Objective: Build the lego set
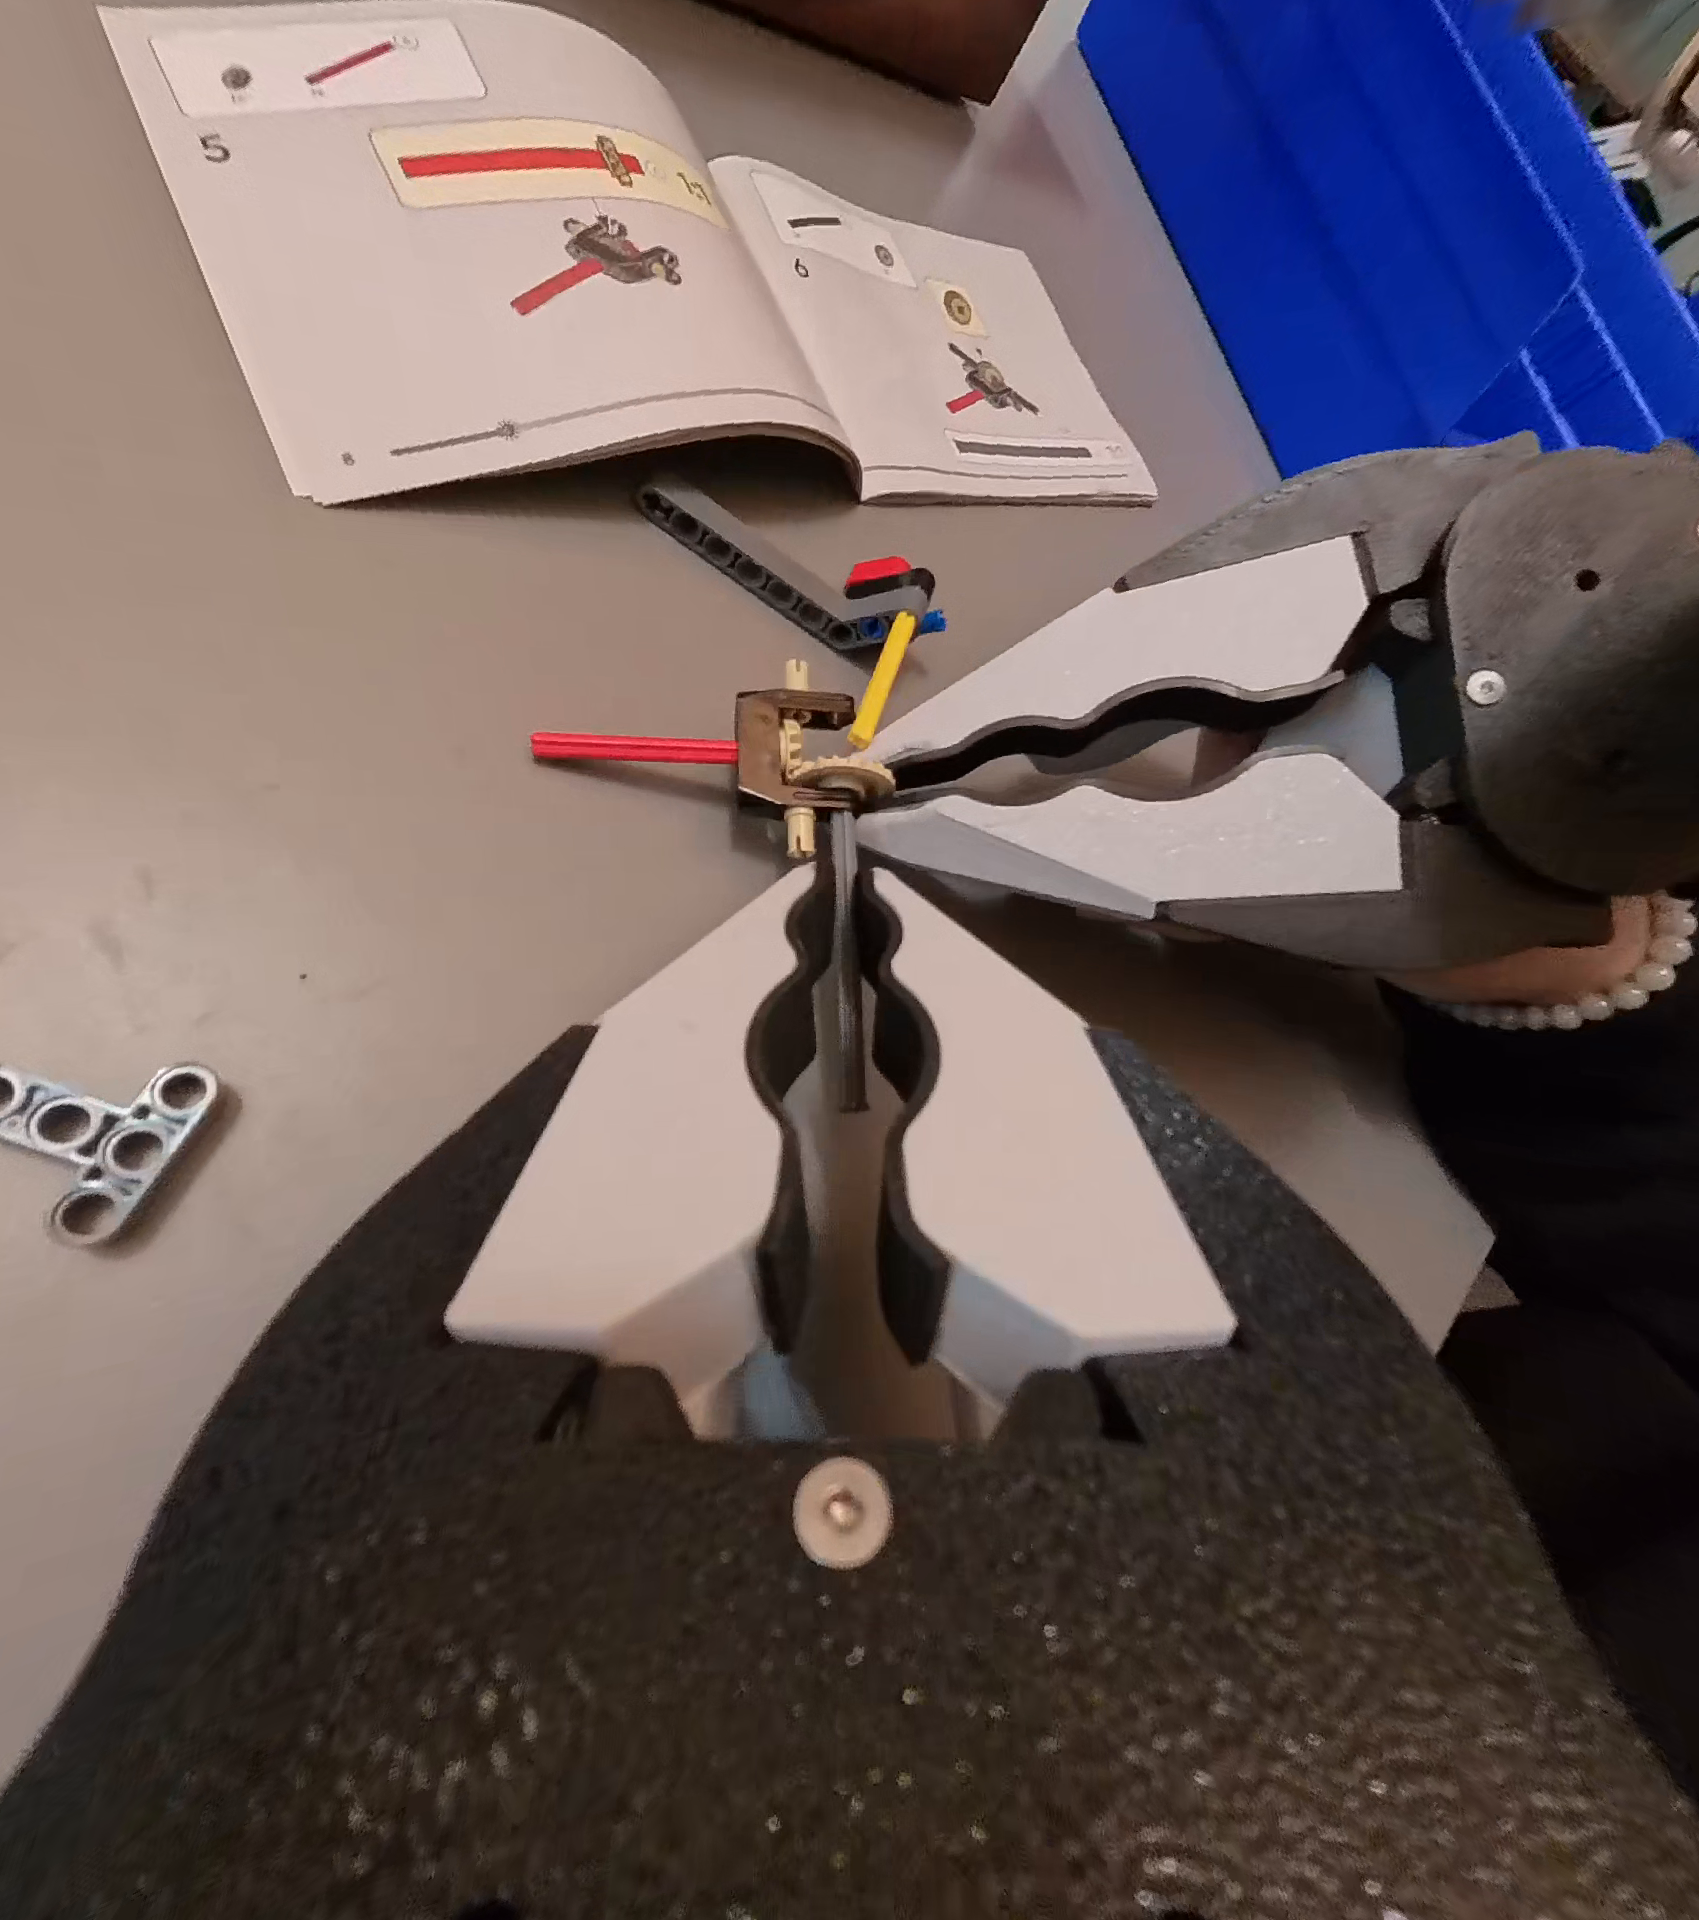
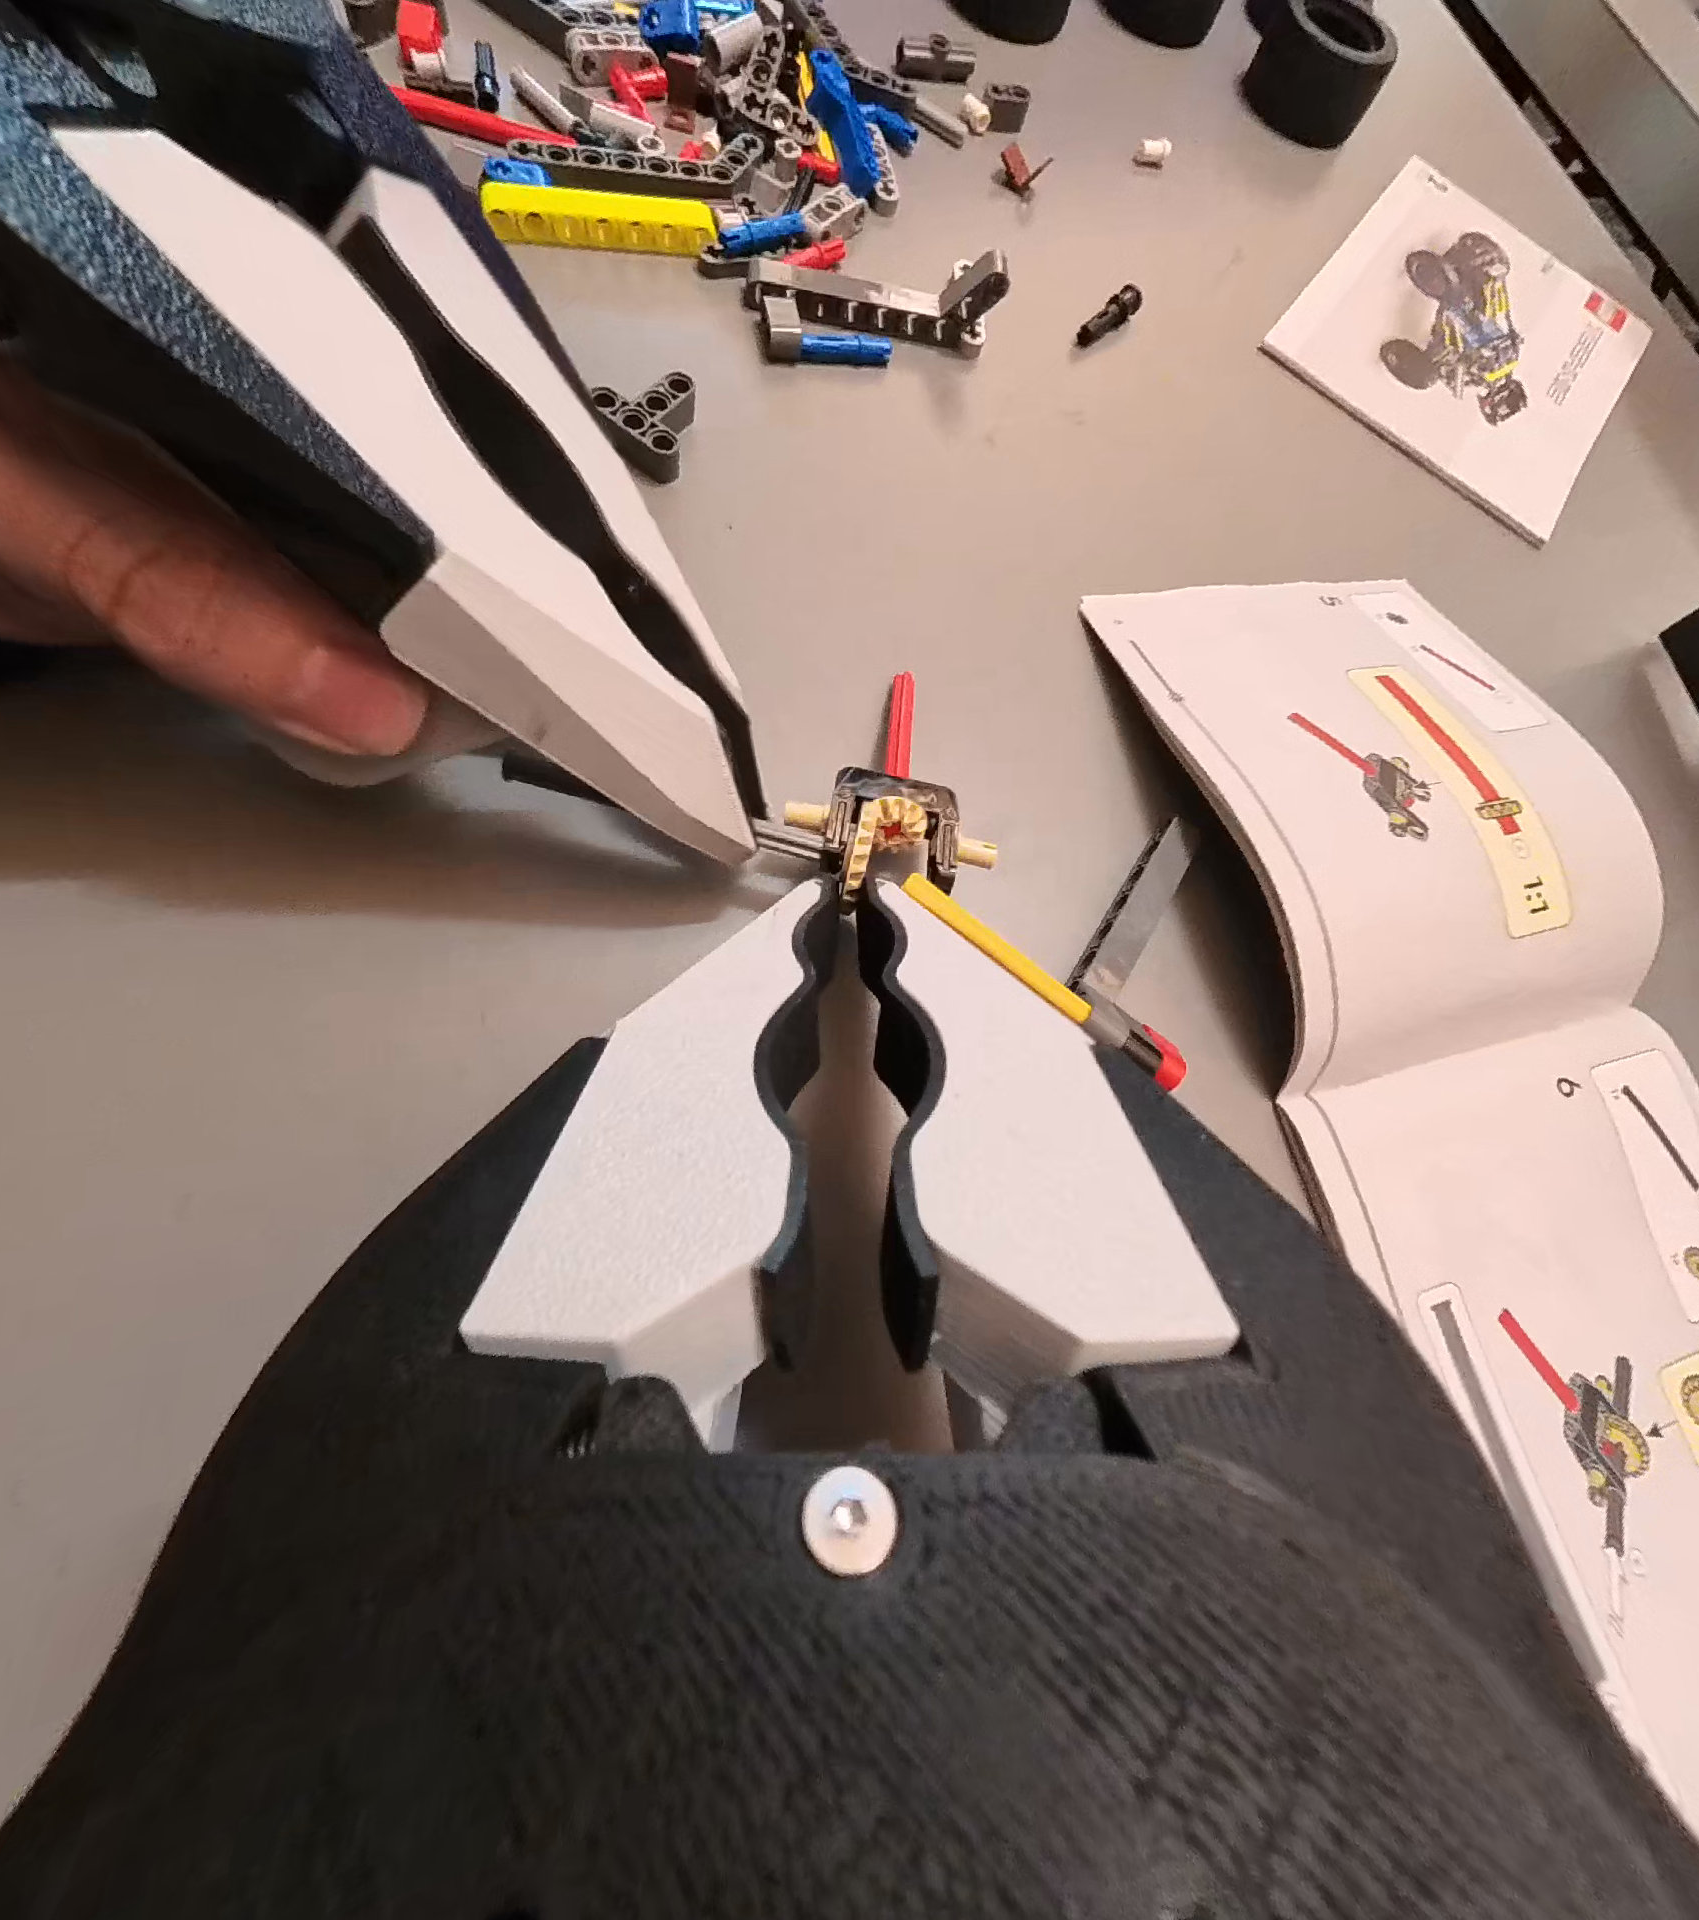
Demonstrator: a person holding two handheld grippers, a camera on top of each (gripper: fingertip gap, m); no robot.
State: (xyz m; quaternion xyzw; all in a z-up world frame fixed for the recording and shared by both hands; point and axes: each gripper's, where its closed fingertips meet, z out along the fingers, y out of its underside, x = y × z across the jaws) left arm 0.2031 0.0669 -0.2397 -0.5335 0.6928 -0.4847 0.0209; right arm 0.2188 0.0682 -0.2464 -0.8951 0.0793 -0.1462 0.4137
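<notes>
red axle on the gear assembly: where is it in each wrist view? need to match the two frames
Left wrist view: the red axle lies left of centre, running horizontally leftwards out of the dark gear frame.
Right wrist view: the red axle is just above centre, pointing up and away from the frame.
Shared landmark: the open instruction booklet, top in the left view, right side in the right view.

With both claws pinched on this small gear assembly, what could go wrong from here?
The left claw grips the dark axle only at its tips, so it might twist or slip. The right claw pinches just the tan gear, so the frame with the red axle could swing or pop loose.
</notes>
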